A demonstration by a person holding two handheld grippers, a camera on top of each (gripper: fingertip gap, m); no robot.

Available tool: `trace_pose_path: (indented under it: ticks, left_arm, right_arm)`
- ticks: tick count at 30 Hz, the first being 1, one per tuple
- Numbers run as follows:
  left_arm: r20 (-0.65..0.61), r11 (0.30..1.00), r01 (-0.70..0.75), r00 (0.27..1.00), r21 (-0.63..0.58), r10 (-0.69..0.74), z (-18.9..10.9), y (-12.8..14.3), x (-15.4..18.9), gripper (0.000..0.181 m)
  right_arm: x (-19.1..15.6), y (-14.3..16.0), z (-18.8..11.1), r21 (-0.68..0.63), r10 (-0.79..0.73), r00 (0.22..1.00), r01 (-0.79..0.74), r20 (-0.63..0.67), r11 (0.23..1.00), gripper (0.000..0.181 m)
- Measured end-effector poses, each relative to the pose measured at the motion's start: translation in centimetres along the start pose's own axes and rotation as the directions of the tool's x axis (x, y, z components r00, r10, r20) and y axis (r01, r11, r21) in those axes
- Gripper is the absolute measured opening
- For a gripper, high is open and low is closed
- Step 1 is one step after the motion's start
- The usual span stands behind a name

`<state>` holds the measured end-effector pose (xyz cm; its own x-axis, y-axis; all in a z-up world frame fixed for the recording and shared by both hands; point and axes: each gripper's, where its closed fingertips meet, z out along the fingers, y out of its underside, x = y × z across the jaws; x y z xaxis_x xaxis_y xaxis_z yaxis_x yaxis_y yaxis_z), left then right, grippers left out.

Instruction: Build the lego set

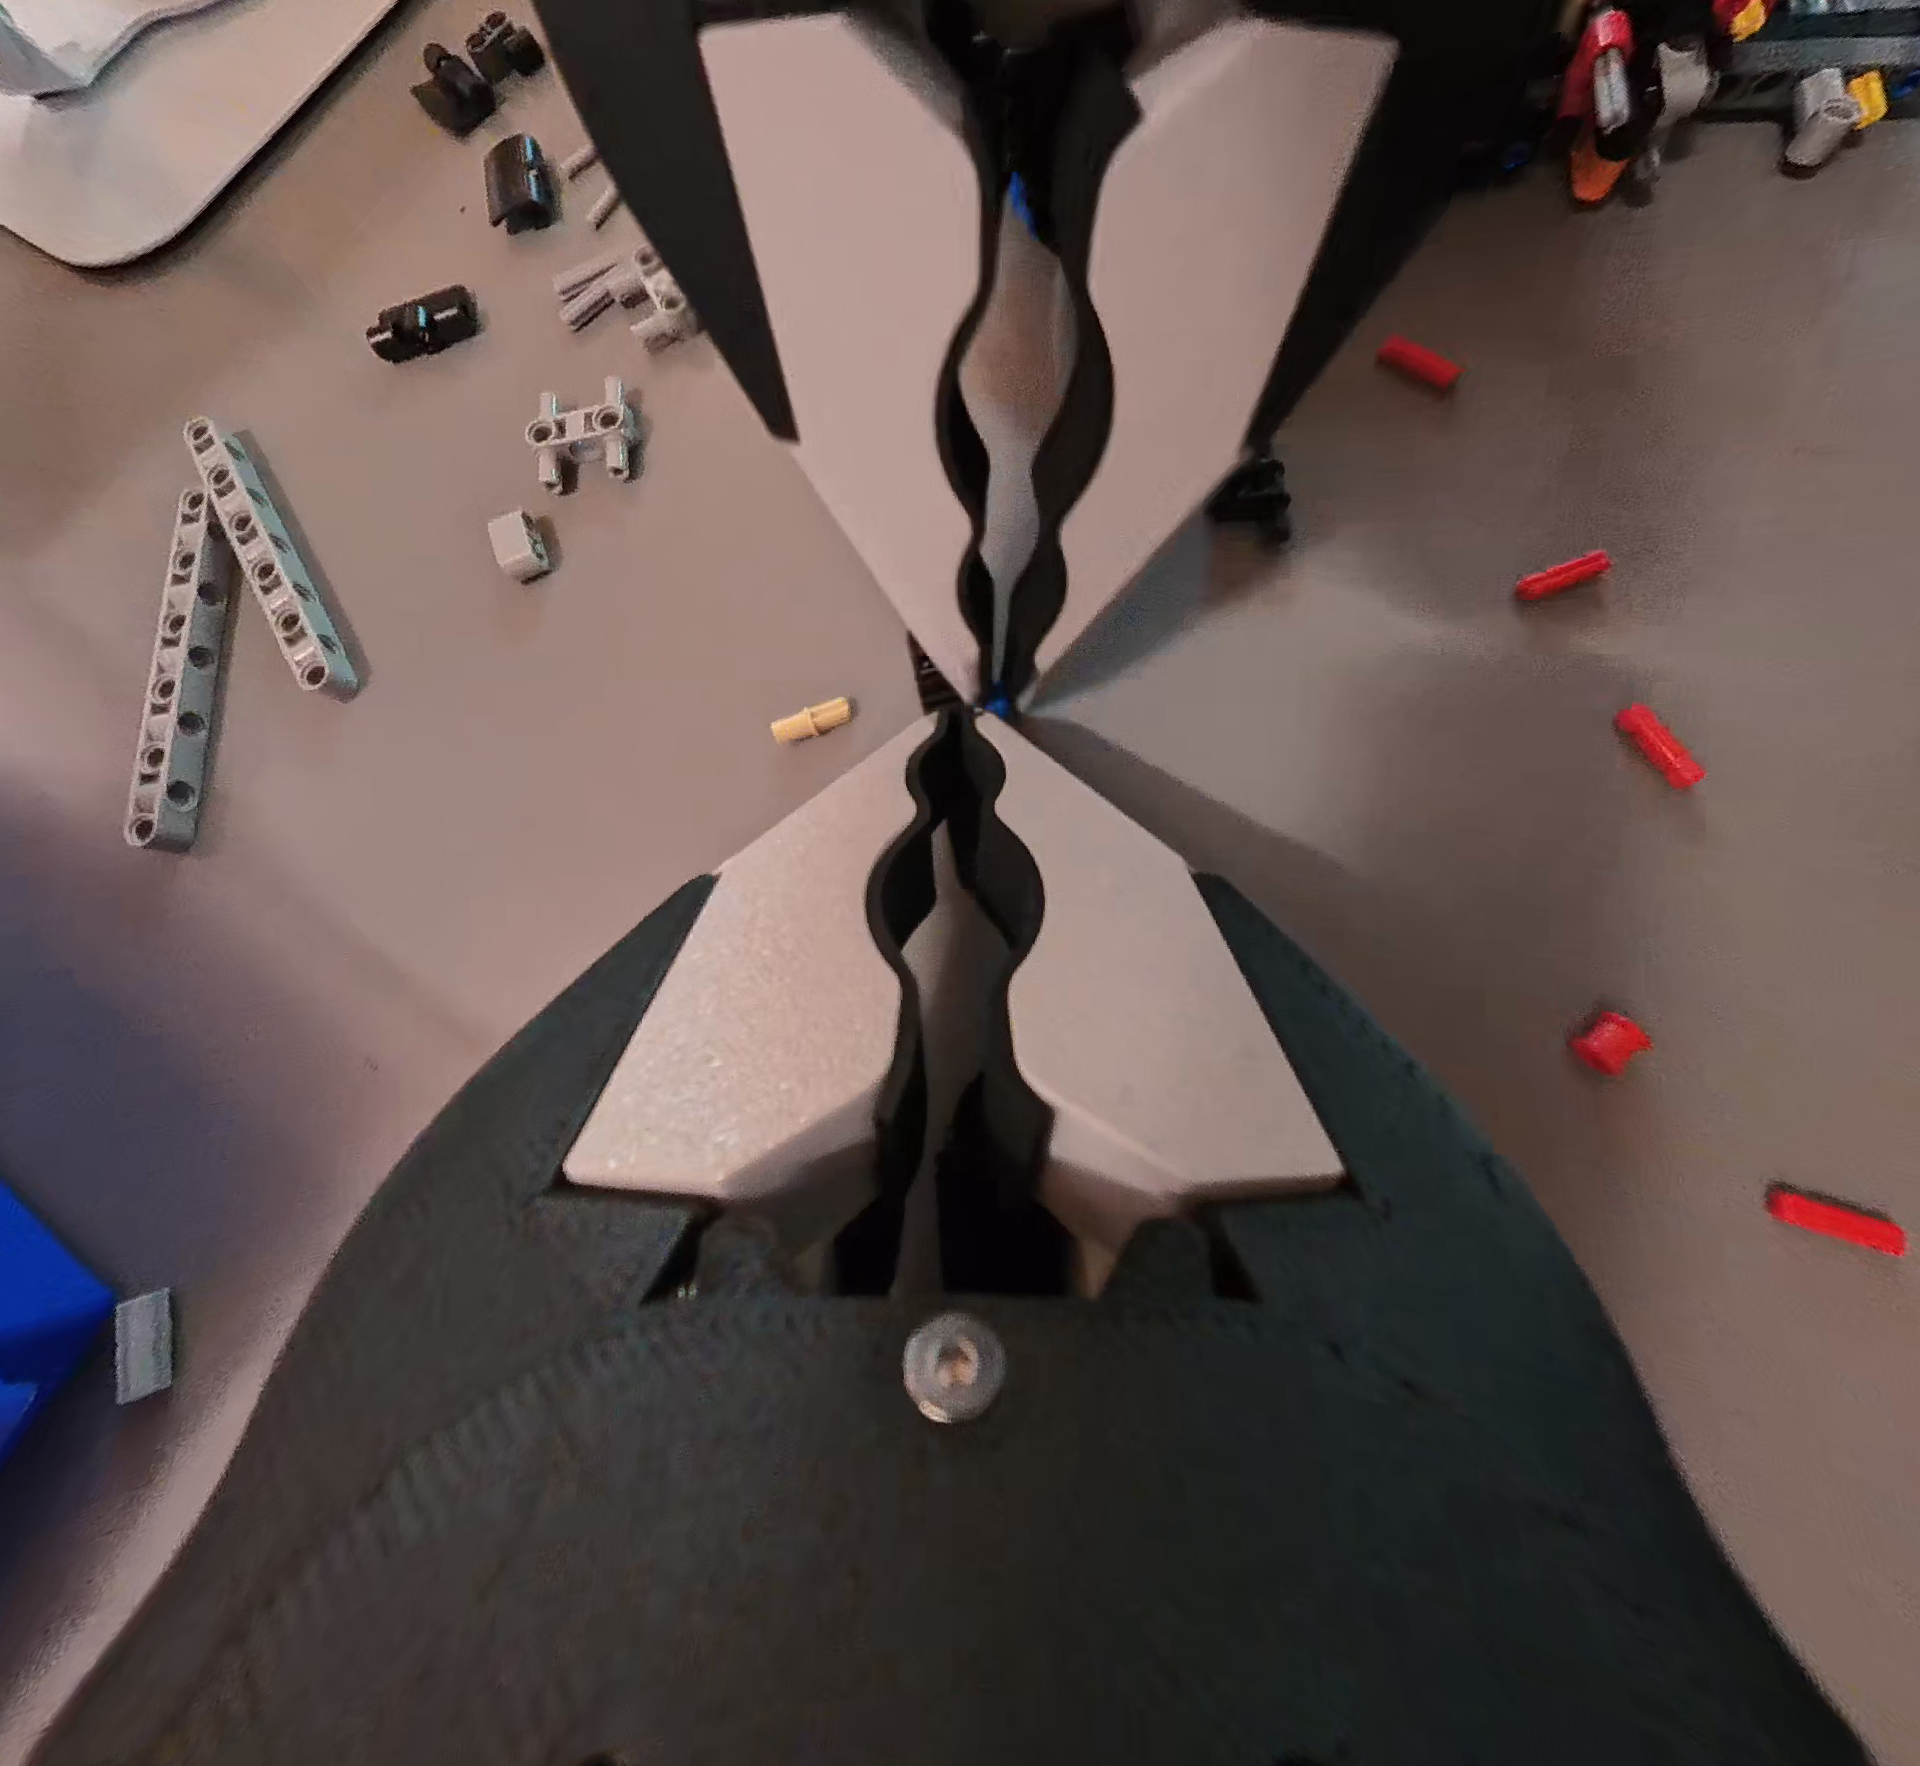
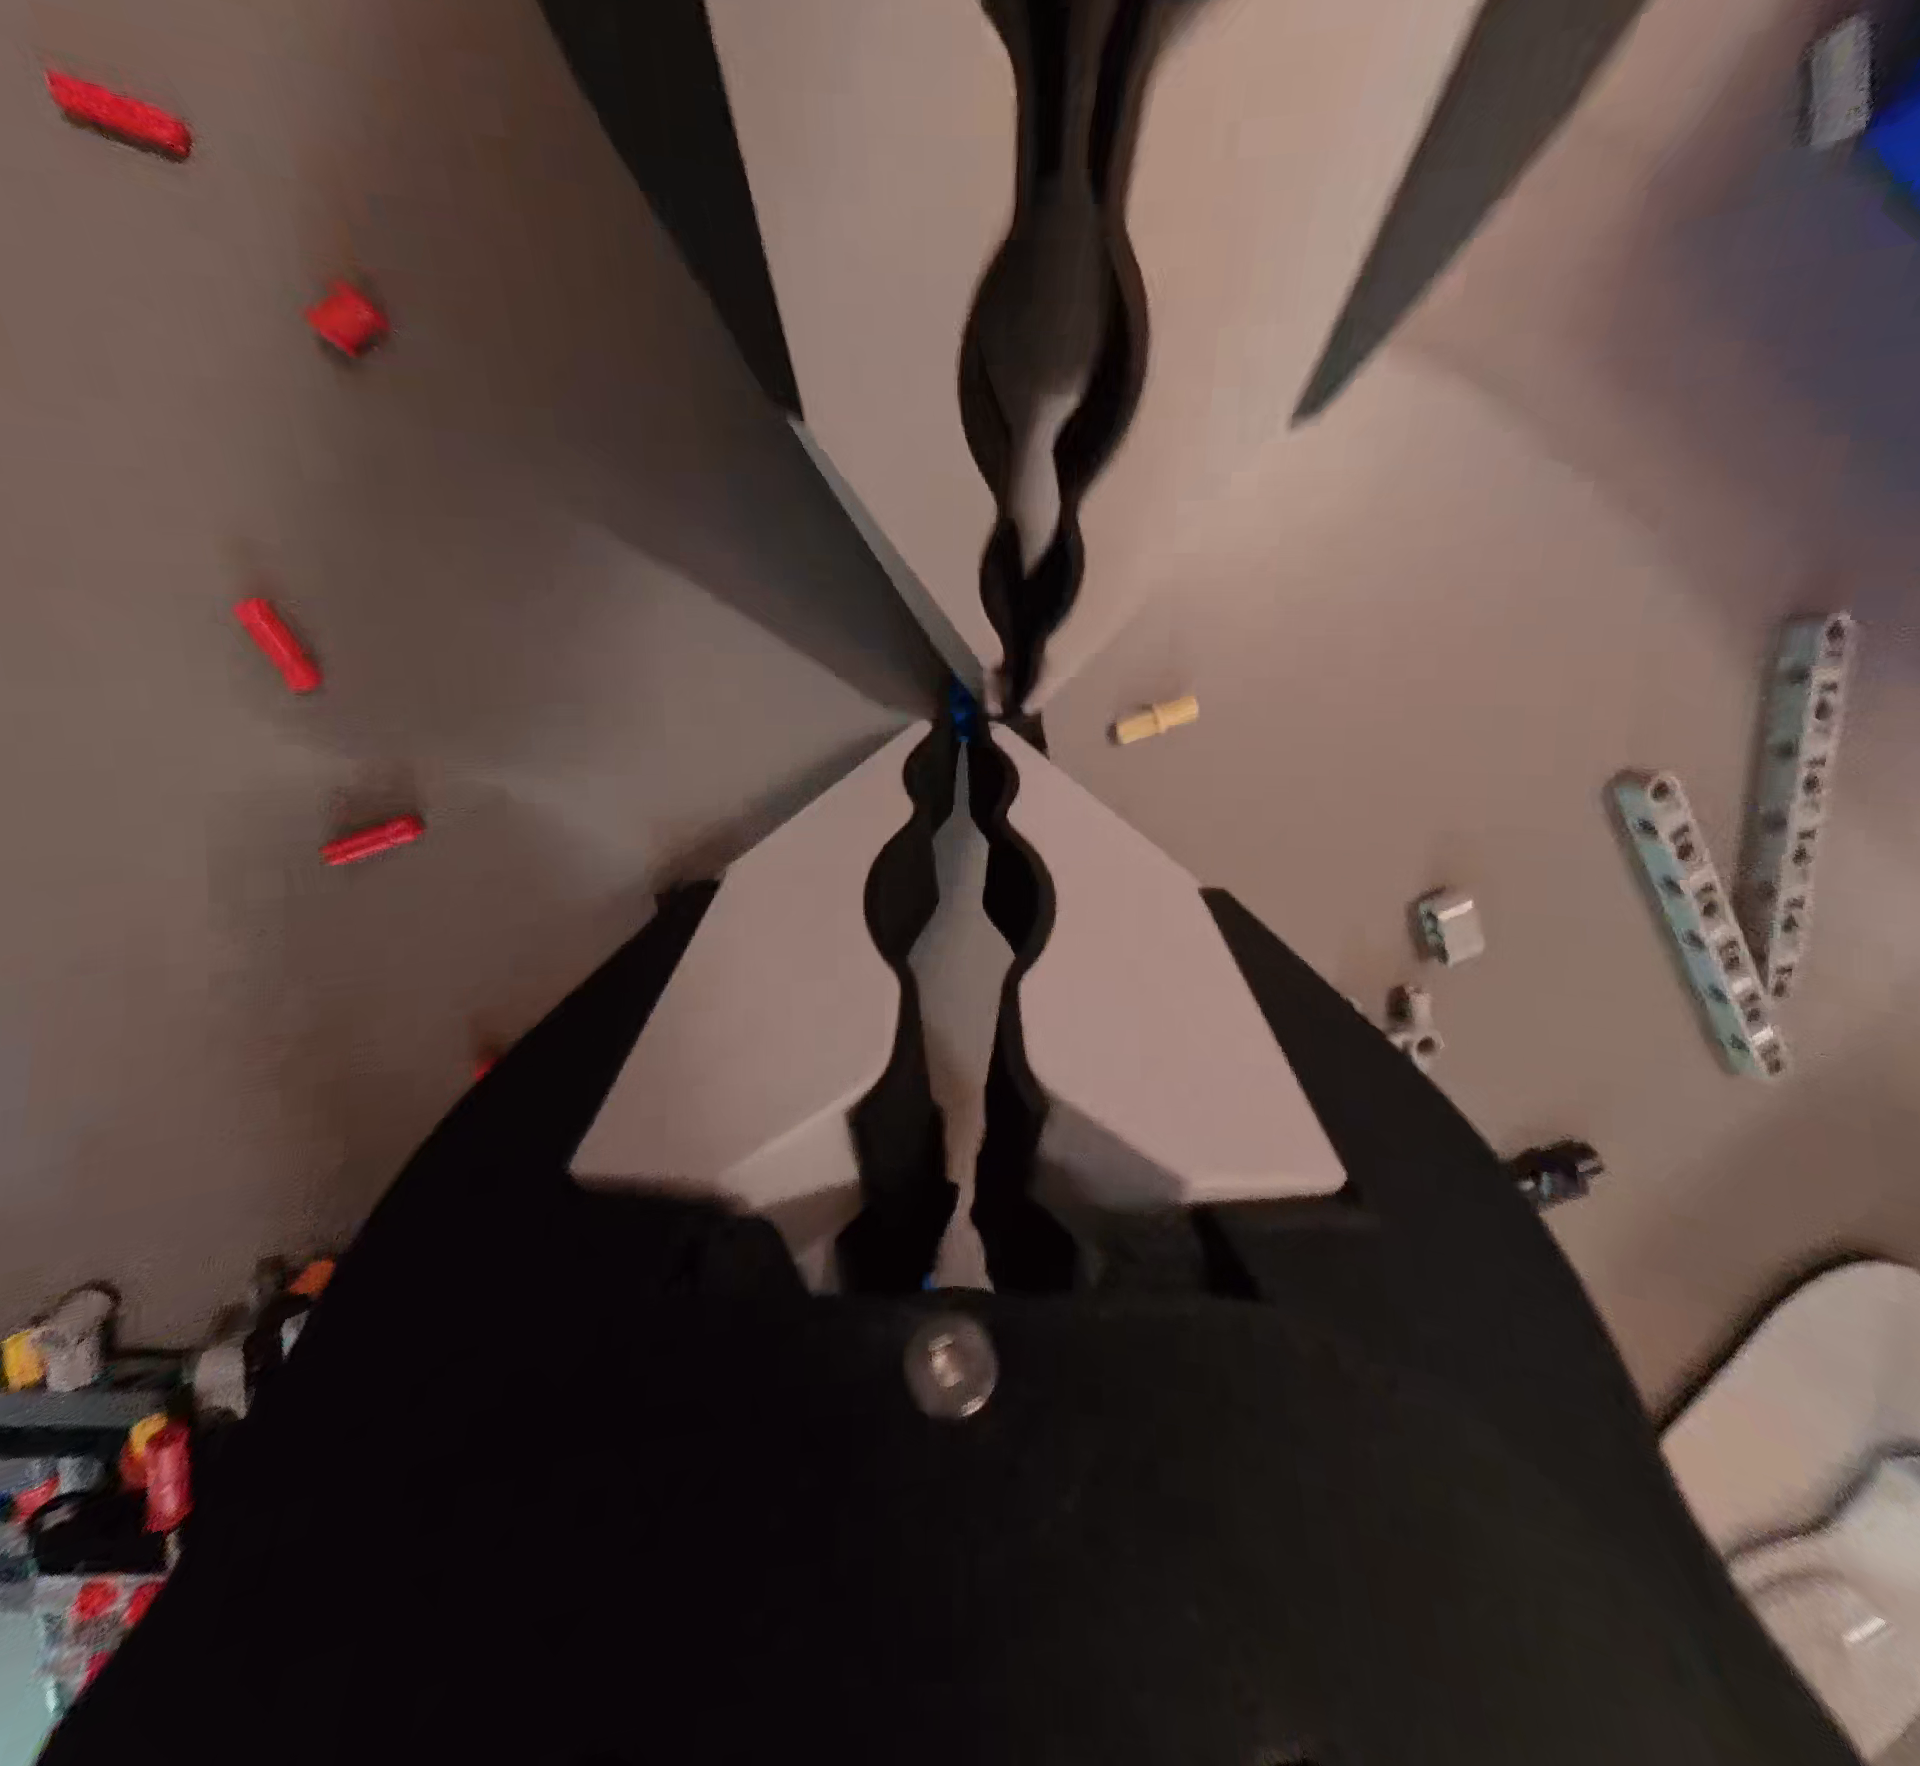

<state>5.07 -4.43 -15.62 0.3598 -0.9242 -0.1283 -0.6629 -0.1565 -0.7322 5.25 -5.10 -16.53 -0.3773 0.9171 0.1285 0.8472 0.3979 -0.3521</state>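
The 2 grippers meet tip to tip above the middle of the surface (image 1: 1351,781), each set of fingers nearly pressed together. A small blue piece (image 1: 997,704) sits right where the tips meet; which gripper pinches it I cannot tell. From the left gripper (image 1: 971,719) it lies dead ahead, and the right gripper (image 2: 977,729) is equally close. Its long axis is too small to judge. The partly built model (image 1: 1725,2) stands at the surface's far right corner. No readable writing or brand shows.
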Motion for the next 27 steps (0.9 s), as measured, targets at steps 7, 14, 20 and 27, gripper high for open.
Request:
trace_pose_path:
  ticks: [7,14,20,27]
  left_arm:
    - [0.007,1.000,0.022,1.000,-0.004,-0.022,-0.5,0.4,-0.4,0.000]
    - [0.091,0.995,-0.075,0.993,0.062,0.069,-1.6,-1.8,-0.2,0.021]
    - [0.222,0.965,-0.260,0.944,0.048,0.243,-1.7,-3.3,0.5,0.004]
    - [0.353,0.961,-0.251,0.915,0.114,0.197,-3.6,-4.9,-0.8,0.003]
  right_arm:
    - [0.3,0.7,-1.1,0.030,0.096,0.994,-0.097,0.044,0.995,0.000]
    - [0.1,-0.5,-3.3,0.121,0.215,0.965,-0.233,0.149,0.965,0.000]
    - [-0.3,-1.7,-4.8,0.171,0.287,0.927,-0.332,0.241,0.928,0.000]
    - [1.0,-3.2,-7.0,0.324,0.404,0.864,-0.491,0.301,0.809,0.001]
